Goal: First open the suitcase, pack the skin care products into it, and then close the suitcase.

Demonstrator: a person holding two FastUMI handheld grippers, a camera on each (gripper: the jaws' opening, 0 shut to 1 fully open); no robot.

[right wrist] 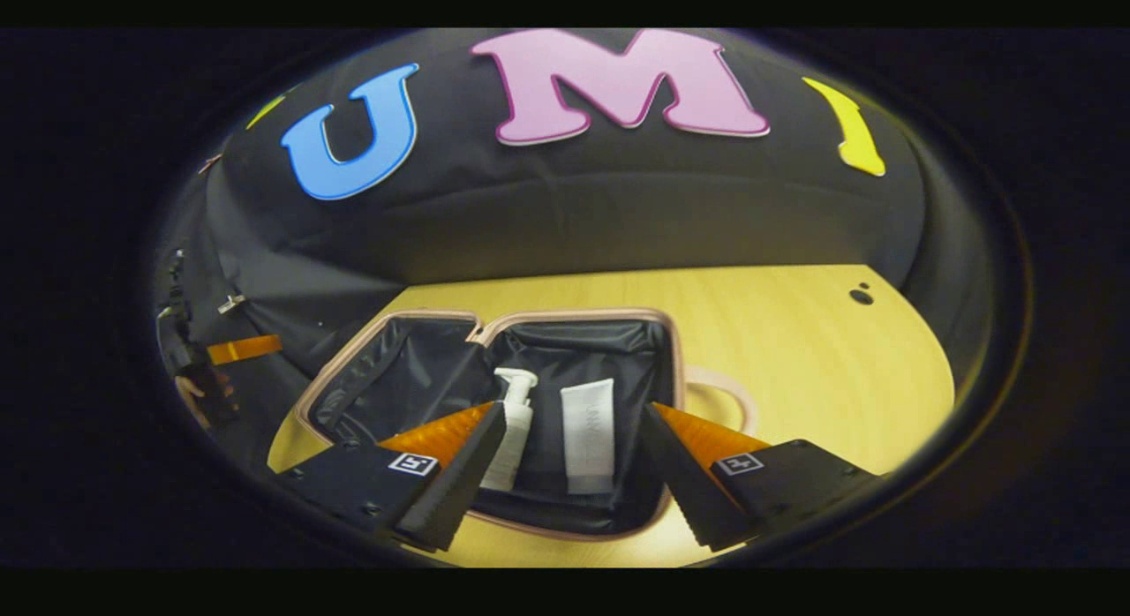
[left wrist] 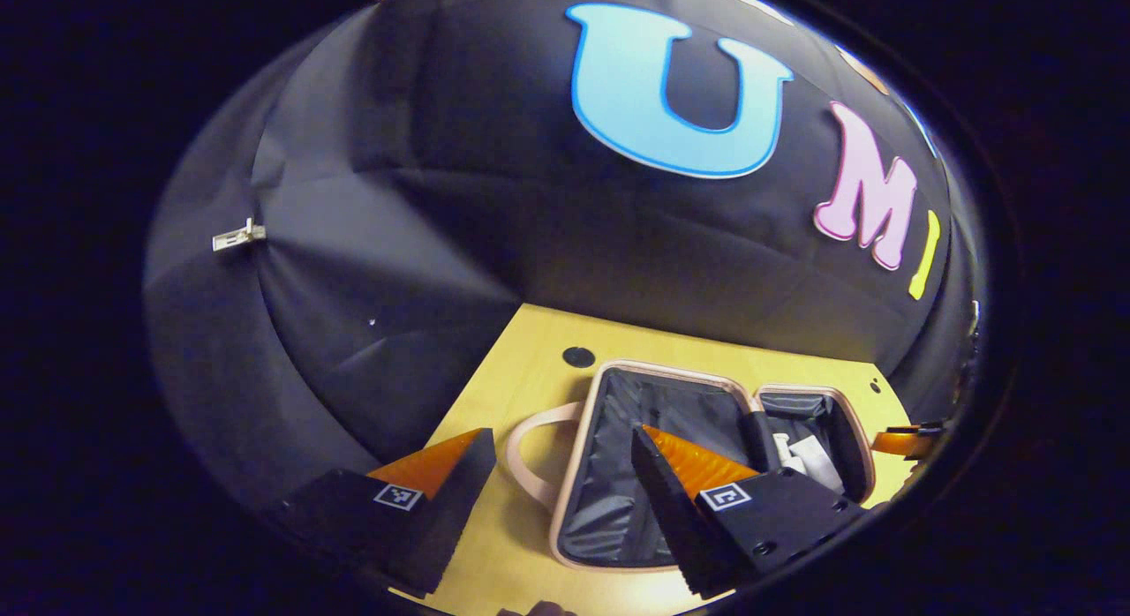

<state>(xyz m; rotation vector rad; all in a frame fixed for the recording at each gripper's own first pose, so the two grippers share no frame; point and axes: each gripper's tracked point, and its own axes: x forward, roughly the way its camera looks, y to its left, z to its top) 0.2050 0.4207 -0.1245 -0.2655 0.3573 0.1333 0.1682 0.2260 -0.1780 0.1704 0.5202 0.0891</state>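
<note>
A small suitcase [right wrist: 574,314] with a pink rim and black lining lies wide open on the yellow table. In the right gripper view its nearer half holds a white pump bottle [right wrist: 514,422] and a white tube [right wrist: 590,435], lying side by side. My right gripper [right wrist: 574,410] hovers open just above these two, touching neither. In the left gripper view the suitcase [left wrist: 671,369] is ahead, and the white products [left wrist: 808,457] lie in its far half. My left gripper [left wrist: 561,435] is open over the suitcase's handle end, holding nothing.
The pink carry handle [left wrist: 530,431] sticks out from the suitcase onto the table [right wrist: 794,351]. The table top has a dark round hole [left wrist: 578,356]. Black cloth walls close off the back and sides. A hand [right wrist: 199,395] holds the left gripper at the far left.
</note>
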